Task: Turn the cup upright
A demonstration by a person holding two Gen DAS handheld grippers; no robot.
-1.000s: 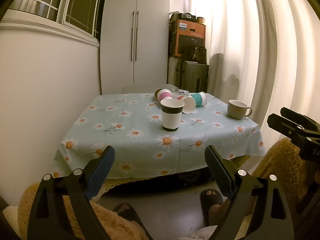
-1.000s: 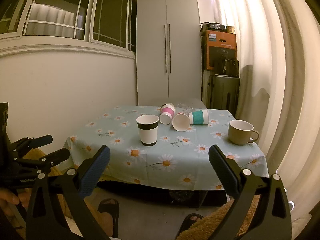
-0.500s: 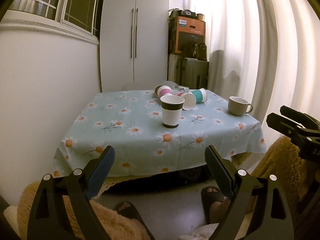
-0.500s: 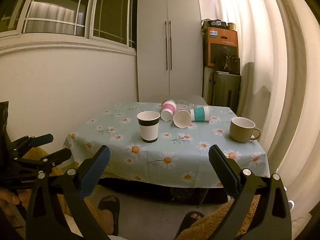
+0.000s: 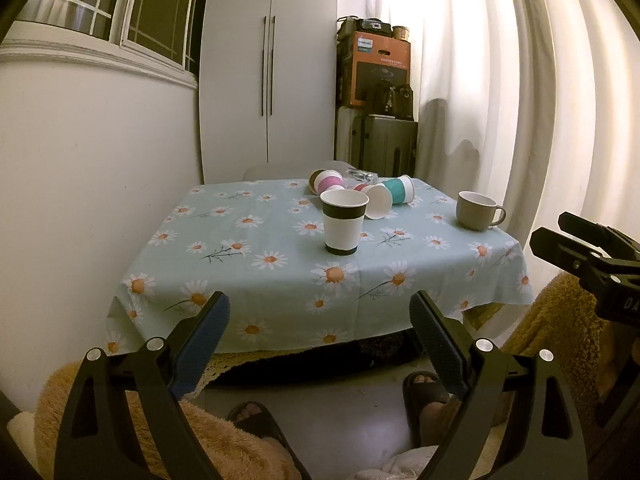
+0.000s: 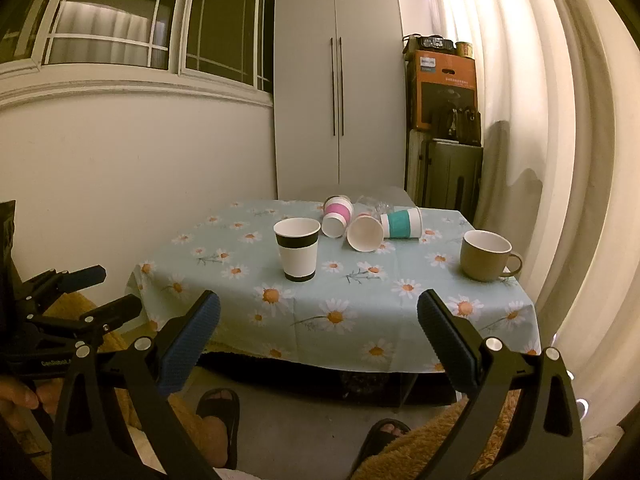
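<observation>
Left gripper (image 5: 320, 332): held low before the table, jaws spread wide, nothing held; blue ribbed pads (image 5: 202, 338) are seen on both fingers. Its black frame is also seen at the left edge of the right wrist view, where white lettering is printed on it — only partly legible, so no reading is given.

Right gripper (image 6: 318, 334): likewise held short of the table, jaws wide apart and empty. On its frame, seen at the right edge of the left wrist view, the letters "DA" are made out; the rest is cut off.

Table (image 5: 248, 280): covered with a pale blue daisy-print cloth, lying ahead of and above both pairs of jaws.

Black-banded paper cup (image 5: 343, 222): standing upright, mouth up, framed between the left jaws and well beyond their tips.

Three paper cups lying on their sides farther back, close together — pink-banded cup (image 6: 338, 216), plain white cup (image 6: 365, 233) with its mouth turned toward the grippers, and teal-banded cup (image 6: 402, 223).

Tan mug (image 6: 486, 256): upright, handle to the right, beyond the right gripper's right finger.

Orange carton (image 6: 446, 88): stacked on a grey case in the far corner; a small white label and a line of print are noted, too blurred to be read.

White wardrobe (image 5: 272, 72) and curtains (image 5: 520, 100) are recorded behind.
</observation>
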